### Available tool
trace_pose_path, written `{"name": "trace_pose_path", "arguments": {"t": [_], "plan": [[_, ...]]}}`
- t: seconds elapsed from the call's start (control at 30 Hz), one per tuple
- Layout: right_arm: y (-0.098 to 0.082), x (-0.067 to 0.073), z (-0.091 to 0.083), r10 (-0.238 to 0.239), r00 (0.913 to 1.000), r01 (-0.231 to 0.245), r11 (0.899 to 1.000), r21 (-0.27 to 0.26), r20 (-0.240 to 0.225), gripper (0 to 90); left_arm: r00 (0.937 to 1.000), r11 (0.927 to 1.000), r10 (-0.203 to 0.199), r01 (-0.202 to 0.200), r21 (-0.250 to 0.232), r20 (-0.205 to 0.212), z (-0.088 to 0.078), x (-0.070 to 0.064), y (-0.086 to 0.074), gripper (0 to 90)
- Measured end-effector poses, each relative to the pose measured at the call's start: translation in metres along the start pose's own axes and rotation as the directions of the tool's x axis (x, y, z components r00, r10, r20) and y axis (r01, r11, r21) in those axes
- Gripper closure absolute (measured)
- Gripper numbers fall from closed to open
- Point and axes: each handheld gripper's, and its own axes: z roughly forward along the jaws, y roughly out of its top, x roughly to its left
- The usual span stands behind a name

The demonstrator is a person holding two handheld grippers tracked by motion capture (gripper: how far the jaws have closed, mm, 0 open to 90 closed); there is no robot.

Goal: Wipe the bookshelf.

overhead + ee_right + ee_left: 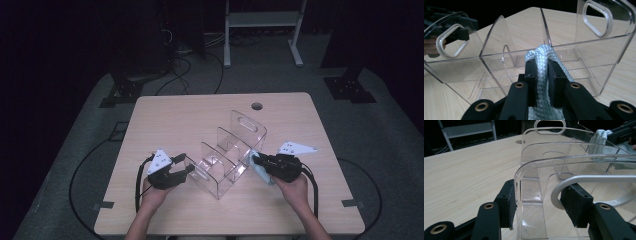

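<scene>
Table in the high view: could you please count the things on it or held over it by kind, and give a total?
Clear acrylic organizer: 1
Light blue-grey cloth, clamped in the right hand-held gripper: 1
Hand-held grippers, the left hand-held gripper at the organizer's end wall and the right one: 2
Total: 4

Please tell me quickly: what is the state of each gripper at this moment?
Left gripper: closed on the end wall of the clear organizer, holding it.
Right gripper: closed on a folded grey cloth, pressed against the organizer's side wall.
</scene>
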Motion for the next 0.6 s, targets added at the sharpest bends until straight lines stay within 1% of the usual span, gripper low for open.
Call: {"name": "trace_pose_path", "arguments": {"t": [0.03,0.07,0.1,0.13,0.17,0.2,0.23,0.37,0.43,0.47,0.5,0.53,0.6], "plan": [[0.000,0.001,0.001,-0.001,1.0000,0.001,1.000,0.003,-0.005,79.1,1.0000,1.0000,0.000,0.000,-0.001,0.001,0.000,0.000,0.000,46.8],[-0.001,0.008,0.002,-0.010,0.9995,0.010,1.000,0.008,-0.031,79.1,1.0000,1.0000,0.000,0.000,-0.001,0.000,0.000,0.000,0.000,46.8],[-0.001,0.008,0.002,-0.010,0.9995,0.010,1.000,0.008,-0.031,79.1,1.0000,1.0000,0.000,0.000,-0.001,0.000,0.000,0.000,0.000,46.8],[-0.002,0.013,0.003,-0.018,0.9987,0.018,1.000,0.011,-0.047,79.0,1.0000,1.0000,0.000,0.000,-0.001,0.000,0.000,0.000,0.000,46.8],[-0.003,0.019,0.004,-0.019,0.9972,0.021,1.000,0.016,-0.072,79.1,1.0000,1.0000,0.000,0.000,-0.001,-0.001,0.000,0.000,0.000,46.8],[-0.006,0.033,0.007,-0.035,0.9922,0.040,0.999,0.034,-0.120,79.1,1.0000,1.0000,0.000,0.000,0.000,-0.001,0.000,0.000,0.000,46.8],[-0.006,0.033,0.007,-0.035,0.9922,0.040,0.999,0.034,-0.120,79.1,1.0000,1.0000,0.000,0.000,-0.001,-0.001,0.000,0.000,0.000,46.8],[-0.010,0.064,0.016,-0.074,0.9758,0.086,0.995,0.052,-0.206,79.1,1.0000,1.0000,-0.003,0.003,-0.002,-0.007,-0.001,0.001,0.000,46.8],[-0.010,0.073,0.019,-0.087,0.9663,0.104,0.993,0.058,-0.242,79.1,1.0000,1.0000,-0.003,0.003,-0.001,-0.007,-0.002,0.002,-0.001,46.7],[-0.007,0.073,0.020,-0.108,0.9654,0.126,0.990,0.062,-0.237,79.2,1.0000,1.0000,-0.006,0.006,-0.003,-0.007,-0.002,0.002,-0.001,46.8],[-0.007,0.073,0.020,-0.108,0.9654,0.126,0.990,0.062,-0.237,79.2,0.9999,1.0000,-0.008,0.008,-0.004,-0.007,-0.002,0.002,-0.001,46.8],[-0.007,0.070,0.019,-0.100,0.9674,0.116,0.992,0.056,-0.233,79.2,0.9999,1.0000,-0.009,0.009,-0.002,-0.009,-0.002,0.002,-0.001,46.8],[-0.006,0.064,0.017,-0.088,0.9755,0.099,0.994,0.048,-0.202,79.2,0.9999,1.0000,-0.007,0.007,-0.003,-0.008,-0.001,0.002,0.000,46.8]]}}
